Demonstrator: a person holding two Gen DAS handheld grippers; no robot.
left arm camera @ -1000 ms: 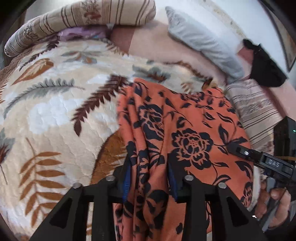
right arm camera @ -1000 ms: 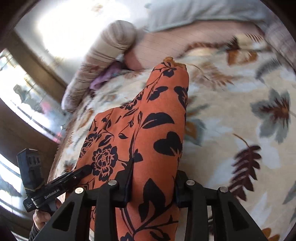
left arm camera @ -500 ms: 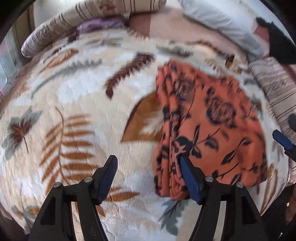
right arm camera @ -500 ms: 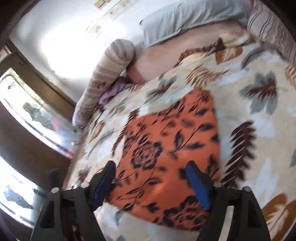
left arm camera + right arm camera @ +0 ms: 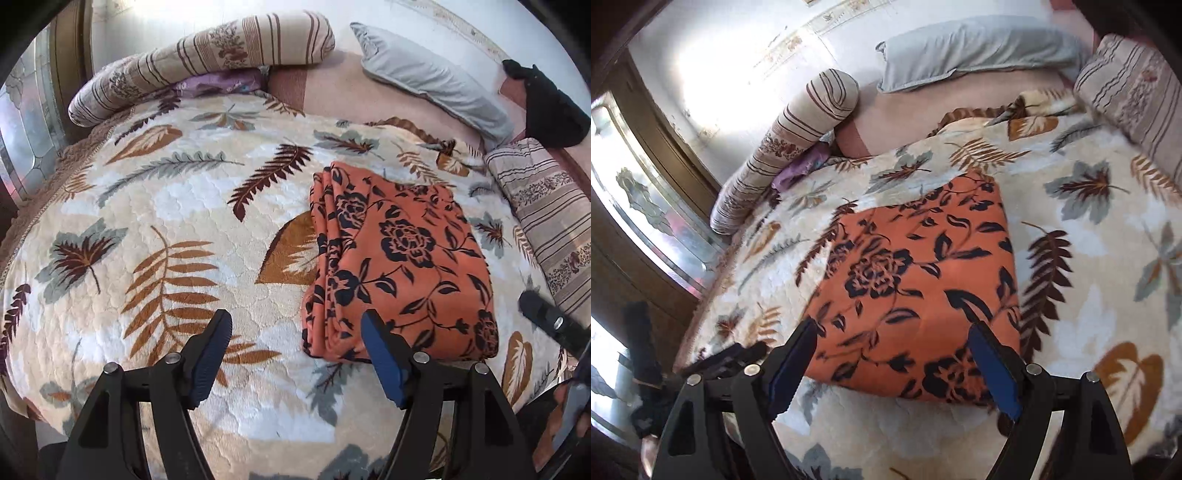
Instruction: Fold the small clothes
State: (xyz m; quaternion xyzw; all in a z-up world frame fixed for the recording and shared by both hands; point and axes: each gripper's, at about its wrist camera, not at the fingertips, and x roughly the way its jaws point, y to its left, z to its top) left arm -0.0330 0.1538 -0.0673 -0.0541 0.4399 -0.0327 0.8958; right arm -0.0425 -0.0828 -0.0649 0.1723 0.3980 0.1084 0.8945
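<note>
An orange cloth with a black flower print (image 5: 400, 258) lies folded into a flat rectangle on the bed, on top of a cream blanket with a leaf pattern (image 5: 166, 229). It sits toward the right side of the bed and nearer the foot edge than the head, with its layered folded edges stacked along its left side. The left tool (image 5: 295, 354) hangs above the blanket with its two blue-padded fingers (image 5: 380, 354) spread wide and nothing between them; its right finger stands in front of the cloth's near left corner, though whether it touches the cloth cannot be told. The right tool (image 5: 895, 363) is likewise released, its fingers apart above the near edge of the cloth, gripping nothing. In the left wrist view part of the right tool shows at the right edge of the frame. At the head of the bed a grey pillow (image 5: 436, 81) lies on the bare pinkish sheet. A striped bolster (image 5: 207, 62) runs along the far left corner with a purple cloth (image 5: 221, 83) tucked under it. Another striped cushion (image 5: 550, 218) lies along the right edge of the bed, and a black garment (image 5: 550, 107) rests at the far right corner.
</note>
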